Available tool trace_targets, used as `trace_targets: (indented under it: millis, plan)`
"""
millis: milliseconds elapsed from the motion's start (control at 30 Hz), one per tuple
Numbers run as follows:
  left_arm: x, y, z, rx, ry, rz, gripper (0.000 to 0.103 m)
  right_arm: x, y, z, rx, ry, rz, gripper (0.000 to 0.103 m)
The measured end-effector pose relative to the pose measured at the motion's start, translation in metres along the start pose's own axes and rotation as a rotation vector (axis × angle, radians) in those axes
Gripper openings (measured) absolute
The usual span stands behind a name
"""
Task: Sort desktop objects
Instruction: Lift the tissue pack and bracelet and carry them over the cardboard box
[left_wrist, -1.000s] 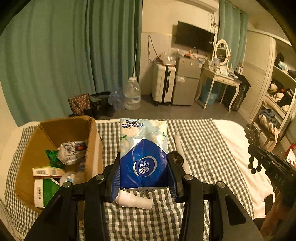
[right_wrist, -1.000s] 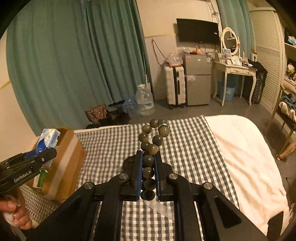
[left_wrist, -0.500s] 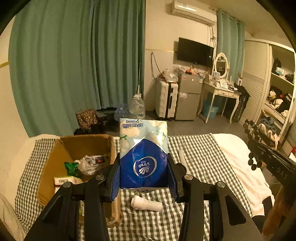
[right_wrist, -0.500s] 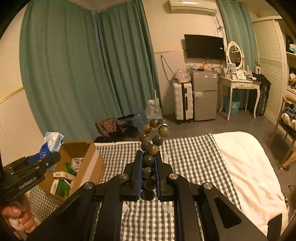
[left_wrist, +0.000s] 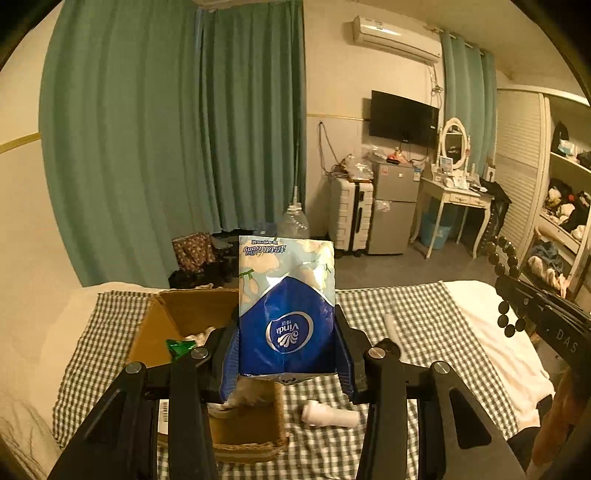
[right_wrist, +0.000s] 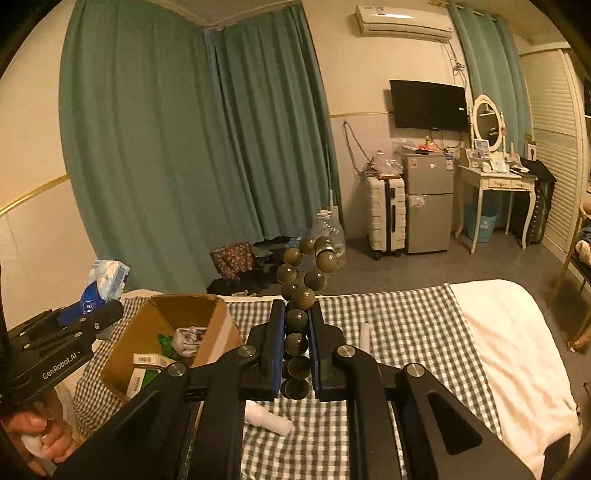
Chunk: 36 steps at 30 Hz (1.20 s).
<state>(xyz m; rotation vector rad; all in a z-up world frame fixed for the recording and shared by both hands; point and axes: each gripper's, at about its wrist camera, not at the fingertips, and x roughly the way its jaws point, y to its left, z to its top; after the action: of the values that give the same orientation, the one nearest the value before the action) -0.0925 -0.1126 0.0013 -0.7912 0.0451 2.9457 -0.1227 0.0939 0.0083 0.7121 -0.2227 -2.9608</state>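
My left gripper (left_wrist: 286, 325) is shut on a blue and white Vinda tissue pack (left_wrist: 286, 306), held upright above the near right corner of the open cardboard box (left_wrist: 162, 332). From the right wrist view, the same tissue pack (right_wrist: 105, 282) shows at far left over the box (right_wrist: 218, 332). My right gripper (right_wrist: 296, 321) is shut on a string of dark round beads (right_wrist: 301, 291), whose loop sticks up past the fingertips. In the left wrist view, those beads (left_wrist: 506, 258) hang at the right edge. Both grippers hover above the checked cloth (left_wrist: 417, 325).
The box holds a green packet (right_wrist: 164, 343), a crumpled wrapper (right_wrist: 188, 338) and small cartons. A white tube (left_wrist: 330, 419) lies on the cloth beside the box and a white stick (left_wrist: 390, 326) lies farther back. A white blanket (right_wrist: 517, 350) covers the right side.
Both grippers have risen and tipped up, so more of the room and less of the cloth shows. The box has slid lower in both views. Both grips are unchanged.
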Motion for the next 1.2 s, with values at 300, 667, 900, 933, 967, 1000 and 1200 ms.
trace_targets:
  millis: [300,667,900,933,967,1000,1200]
  plan:
    - [0.008,0.039,-0.001,-0.030,0.018,0.032,0.043,0.021,0.044,-0.003,-0.063,0.012,0.119,0.011]
    - [0.034,0.093,-0.012,-0.084,0.053,0.086,0.044,0.063,0.096,-0.018,-0.095,0.075,0.190,0.011]
    - [0.066,0.122,-0.026,-0.140,0.110,0.099,0.044,0.101,0.128,-0.033,-0.132,0.130,0.230,0.011]
    - [0.070,0.124,-0.028,-0.137,0.115,0.103,0.044,0.106,0.131,-0.035,-0.135,0.138,0.235,0.011]
    - [0.074,0.126,-0.030,-0.135,0.121,0.106,0.044,0.111,0.135,-0.037,-0.137,0.146,0.239,0.011]
    - [0.079,0.128,-0.033,-0.134,0.130,0.106,0.044,0.118,0.138,-0.039,-0.138,0.156,0.248,0.011]
    - [0.115,0.139,-0.051,-0.142,0.210,0.092,0.044,0.152,0.157,-0.051,-0.149,0.212,0.286,0.011]
